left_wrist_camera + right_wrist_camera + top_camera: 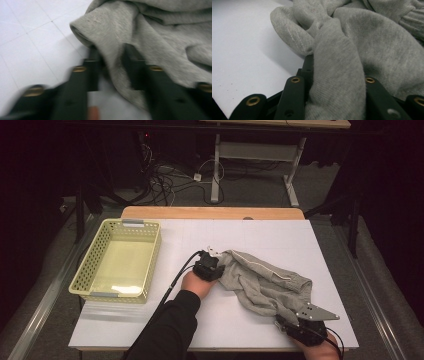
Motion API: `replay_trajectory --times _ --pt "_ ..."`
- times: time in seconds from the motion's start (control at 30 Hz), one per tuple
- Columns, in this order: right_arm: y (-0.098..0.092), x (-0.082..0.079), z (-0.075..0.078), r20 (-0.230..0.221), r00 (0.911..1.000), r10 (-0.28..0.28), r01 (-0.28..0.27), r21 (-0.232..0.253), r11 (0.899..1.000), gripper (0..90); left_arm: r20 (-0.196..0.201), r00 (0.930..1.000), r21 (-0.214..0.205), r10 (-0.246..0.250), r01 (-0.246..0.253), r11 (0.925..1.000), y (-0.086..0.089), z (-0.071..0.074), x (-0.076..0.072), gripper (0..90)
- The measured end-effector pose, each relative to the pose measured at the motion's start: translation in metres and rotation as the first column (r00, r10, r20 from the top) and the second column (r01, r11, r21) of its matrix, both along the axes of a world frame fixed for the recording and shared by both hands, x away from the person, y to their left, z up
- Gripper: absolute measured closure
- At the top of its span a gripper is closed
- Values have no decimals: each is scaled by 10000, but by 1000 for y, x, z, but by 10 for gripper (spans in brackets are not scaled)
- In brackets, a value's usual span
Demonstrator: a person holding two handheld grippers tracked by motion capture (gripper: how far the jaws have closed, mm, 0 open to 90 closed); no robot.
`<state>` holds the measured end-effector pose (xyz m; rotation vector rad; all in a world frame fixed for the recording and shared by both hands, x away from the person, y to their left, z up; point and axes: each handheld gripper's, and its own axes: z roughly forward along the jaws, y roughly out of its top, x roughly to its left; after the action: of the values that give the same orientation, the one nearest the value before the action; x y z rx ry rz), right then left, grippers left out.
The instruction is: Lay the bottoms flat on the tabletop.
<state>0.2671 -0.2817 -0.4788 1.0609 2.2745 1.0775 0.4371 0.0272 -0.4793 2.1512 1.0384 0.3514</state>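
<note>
A crumpled grey garment (265,282) with a white drawstring lies on the white table (235,237), right of the middle. My left gripper (216,265) sits at the garment's left end. In the left gripper view its jaws (111,62) pinch a fold of the grey cloth (160,42). My right gripper (289,321) is at the garment's near right end, close to the table's front edge. Seen from the right gripper (334,72), a thick roll of the cloth (374,45) is clamped between its jaws and covers most of the right one.
A pale yellow perforated basket (82,270) stands at the table's left side with nothing in it. A wooden strip (210,212) borders the far edge. Cables and a desk frame (215,175) are on the floor behind the table.
</note>
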Motion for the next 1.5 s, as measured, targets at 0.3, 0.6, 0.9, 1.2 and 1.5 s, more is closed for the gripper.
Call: replay_trajectory --times 0.3,0.6,0.9,1.2,1.5 --pt "1 1 0 -45 10000 9 -9 8 10000 696 211 9983 -50 -543 544 9985 16 0 -21 839" --pt "5 7 0 -59 10000 53 -53 24 10000 696 575 9925 -554 -1082 1113 9922 63 1 -79 839" --pt "9 14 1 -65 9999 141 -141 9 9999 695 475 9870 -886 -1535 1573 9836 102 1 -149 838" --pt "17 17 2 -32 9992 394 -395 -49 9992 693 72 9885 -1286 -1508 1504 9802 119 -9 -187 836" --pt "16 14 1 -56 9992 385 -385 31 9993 693 247 9891 -1727 -1449 1470 9739 120 -3 -181 708"
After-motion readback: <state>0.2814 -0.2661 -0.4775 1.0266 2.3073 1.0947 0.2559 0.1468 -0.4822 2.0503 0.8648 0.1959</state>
